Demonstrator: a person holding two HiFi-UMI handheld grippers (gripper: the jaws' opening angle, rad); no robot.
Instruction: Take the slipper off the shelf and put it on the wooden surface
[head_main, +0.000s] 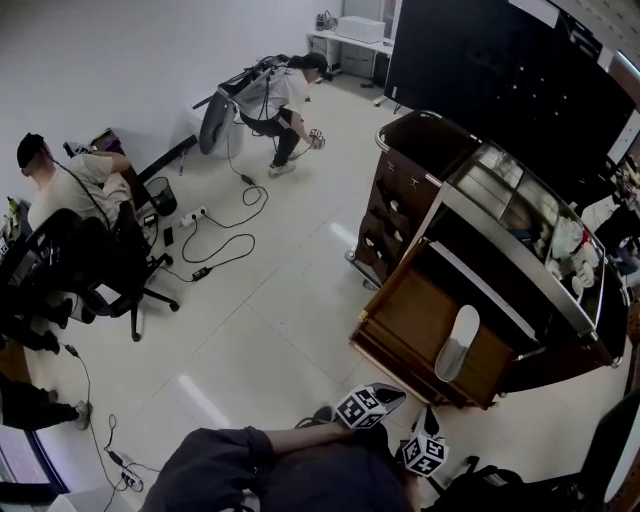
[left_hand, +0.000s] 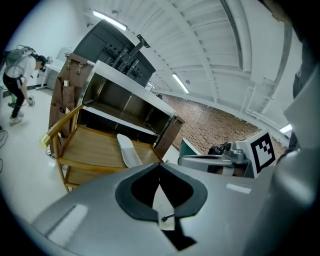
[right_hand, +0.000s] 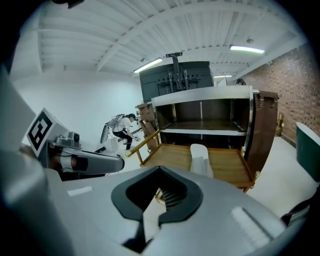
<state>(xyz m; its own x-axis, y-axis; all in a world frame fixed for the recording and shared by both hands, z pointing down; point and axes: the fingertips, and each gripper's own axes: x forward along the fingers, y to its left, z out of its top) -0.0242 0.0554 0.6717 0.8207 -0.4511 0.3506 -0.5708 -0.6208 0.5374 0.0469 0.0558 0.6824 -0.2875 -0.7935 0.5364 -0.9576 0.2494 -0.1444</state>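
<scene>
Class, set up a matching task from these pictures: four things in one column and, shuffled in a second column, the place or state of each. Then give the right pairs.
Column one
1. slipper
2. right gripper
3. cables
4. person in a white shirt

Column two
a. bent over at the far end of the room
b. jaws shut, nothing held
c. lying on the wooden surface
d. trailing across the pale floor

Pairs: 1-c, 2-b, 3-d, 4-a
</scene>
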